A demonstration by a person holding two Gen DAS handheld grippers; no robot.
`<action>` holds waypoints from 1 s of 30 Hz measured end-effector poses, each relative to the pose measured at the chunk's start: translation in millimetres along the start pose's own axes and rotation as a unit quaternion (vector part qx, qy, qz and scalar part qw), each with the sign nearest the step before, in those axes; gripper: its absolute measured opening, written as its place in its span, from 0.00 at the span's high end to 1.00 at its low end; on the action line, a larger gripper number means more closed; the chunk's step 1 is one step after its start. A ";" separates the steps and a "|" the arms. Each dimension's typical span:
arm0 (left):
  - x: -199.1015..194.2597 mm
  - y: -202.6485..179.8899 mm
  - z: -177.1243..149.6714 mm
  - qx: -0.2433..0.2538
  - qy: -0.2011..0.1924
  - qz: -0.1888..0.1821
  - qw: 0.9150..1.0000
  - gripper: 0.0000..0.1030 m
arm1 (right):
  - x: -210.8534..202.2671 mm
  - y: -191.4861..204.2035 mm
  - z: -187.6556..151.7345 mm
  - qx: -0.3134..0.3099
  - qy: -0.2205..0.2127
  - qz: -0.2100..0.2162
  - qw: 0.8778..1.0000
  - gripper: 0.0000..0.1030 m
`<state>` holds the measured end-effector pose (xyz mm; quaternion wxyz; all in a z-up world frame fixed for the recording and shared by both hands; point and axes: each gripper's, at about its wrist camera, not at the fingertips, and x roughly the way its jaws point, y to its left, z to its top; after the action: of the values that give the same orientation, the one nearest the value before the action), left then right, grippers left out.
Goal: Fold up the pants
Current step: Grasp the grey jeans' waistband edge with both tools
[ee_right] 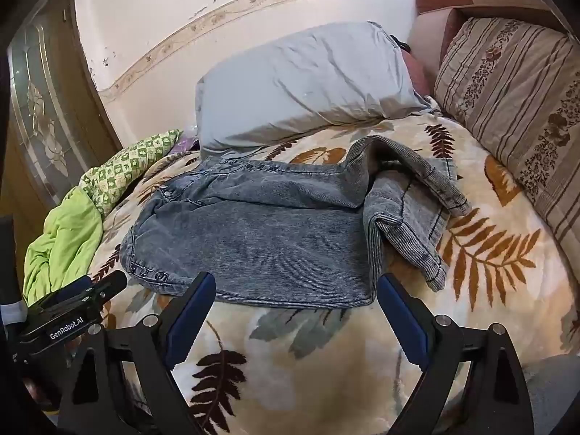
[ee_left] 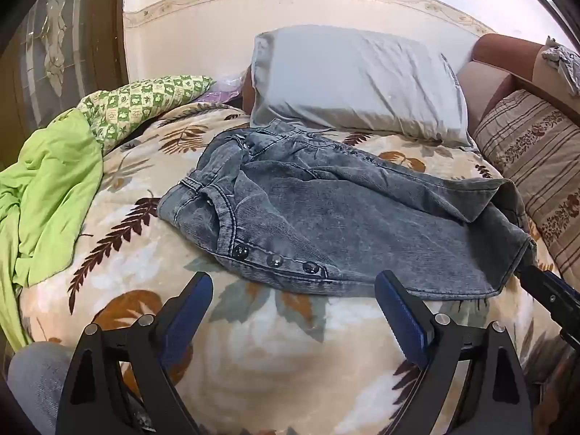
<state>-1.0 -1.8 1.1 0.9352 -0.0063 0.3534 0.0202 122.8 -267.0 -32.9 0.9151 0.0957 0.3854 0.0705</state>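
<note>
Grey-blue denim pants (ee_left: 326,217) lie on a leaf-patterned blanket (ee_left: 272,344), waistband to the left with snap buttons along the near edge, legs folded back in a loose heap at the right (ee_right: 409,210). My left gripper (ee_left: 293,293) is open and empty just in front of the near hem. My right gripper (ee_right: 297,293) is open and empty in front of the pants' near edge (ee_right: 290,253). The right gripper's fingers (ee_left: 551,290) show at the right edge of the left wrist view, and the left gripper (ee_right: 72,308) shows at the left of the right wrist view.
A grey pillow (ee_left: 355,79) leans against the wall behind the pants. A striped floral cushion (ee_left: 536,166) stands at the right. A bright green cloth (ee_left: 47,188) and a green checked cloth (ee_left: 137,105) lie at the left. A wooden door (ee_right: 43,108) stands far left.
</note>
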 end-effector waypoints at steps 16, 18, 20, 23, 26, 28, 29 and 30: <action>9.9 16.7 -3.3 -0.055 0.049 -0.053 0.996 0.11 | -8.9 -50.0 -11.0 0.121 0.036 -0.005 0.992 0.23; 14.5 16.9 -5.4 -0.060 0.053 -0.057 0.995 0.12 | -3.9 -56.3 -13.6 0.136 0.042 -0.001 0.990 0.27; 20.4 17.5 -6.2 -0.062 0.059 -0.057 0.995 0.12 | -0.9 -58.6 -15.3 0.141 0.044 0.006 0.989 0.28; 27.5 15.0 -8.4 -0.066 0.065 -0.058 0.994 0.12 | 1.7 -54.1 -14.6 0.138 0.043 0.016 0.989 0.28; 34.6 14.3 -9.4 -0.069 0.072 -0.063 0.993 0.12 | 2.7 -48.5 -12.8 0.133 0.043 0.029 0.990 0.29; 38.9 13.5 -10.1 -0.072 0.078 -0.070 0.992 0.12 | 5.7 -46.6 -10.7 0.128 0.044 0.033 0.990 0.29; 40.6 13.0 -9.9 -0.074 0.081 -0.072 0.991 0.12 | 8.3 -46.1 -9.6 0.124 0.046 0.031 0.991 0.29; 42.9 12.8 -9.6 -0.076 0.085 -0.074 0.991 0.12 | 11.1 -45.7 -8.4 0.123 0.048 0.026 0.991 0.29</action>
<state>24.3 12.2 -34.3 0.8975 -0.1050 0.4277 -0.0232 127.0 -308.2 -56.8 0.8745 0.2138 0.4323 0.0511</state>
